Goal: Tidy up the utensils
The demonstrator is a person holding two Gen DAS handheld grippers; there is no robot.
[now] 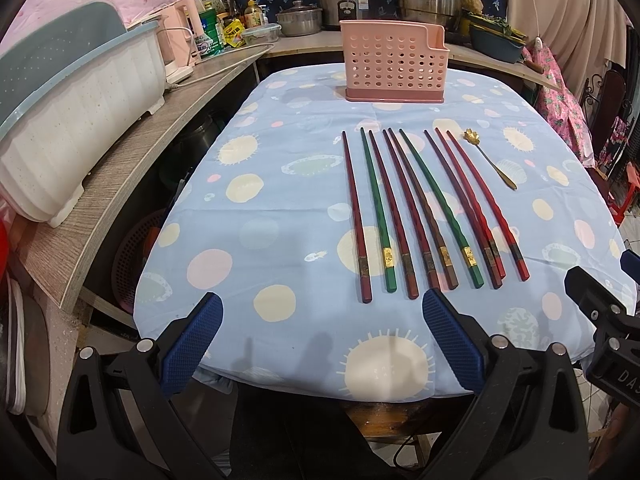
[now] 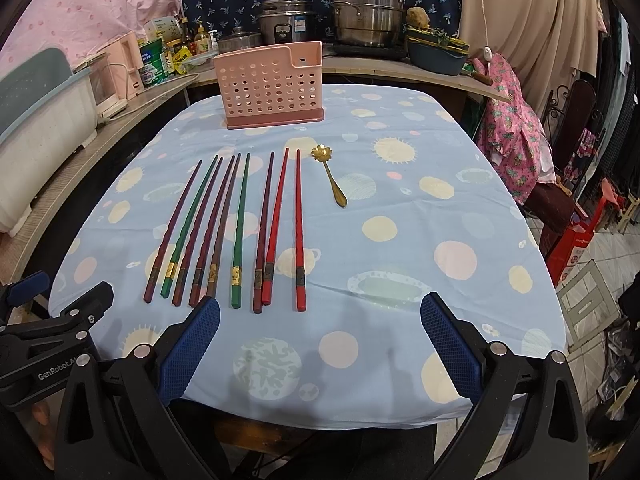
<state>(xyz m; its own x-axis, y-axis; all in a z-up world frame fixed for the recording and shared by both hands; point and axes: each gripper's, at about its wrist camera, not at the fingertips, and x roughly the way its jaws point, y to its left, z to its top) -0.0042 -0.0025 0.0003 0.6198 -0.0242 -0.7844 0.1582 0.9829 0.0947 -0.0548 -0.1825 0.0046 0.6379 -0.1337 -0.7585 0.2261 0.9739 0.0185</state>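
Note:
Several chopsticks (image 1: 420,208) (image 2: 240,232), dark red, green and bright red, lie side by side on the blue spotted tablecloth (image 1: 280,208) (image 2: 420,248). A small gold spoon (image 1: 490,160) (image 2: 330,178) with a flower-shaped bowl lies to their right. A pink perforated utensil holder (image 1: 394,62) (image 2: 272,86) stands upright at the far end of the table. My left gripper (image 1: 322,316) is open and empty above the near table edge, just before the chopstick ends. My right gripper (image 2: 320,318) is open and empty, near the right chopsticks' ends.
A white and teal dish rack (image 1: 76,128) sits on a wooden counter (image 1: 120,184) to the left. Pots (image 2: 366,12), a rice cooker (image 2: 286,20) and bottles (image 1: 212,32) line the back counter. A chair with pink cloth (image 2: 516,128) stands right of the table.

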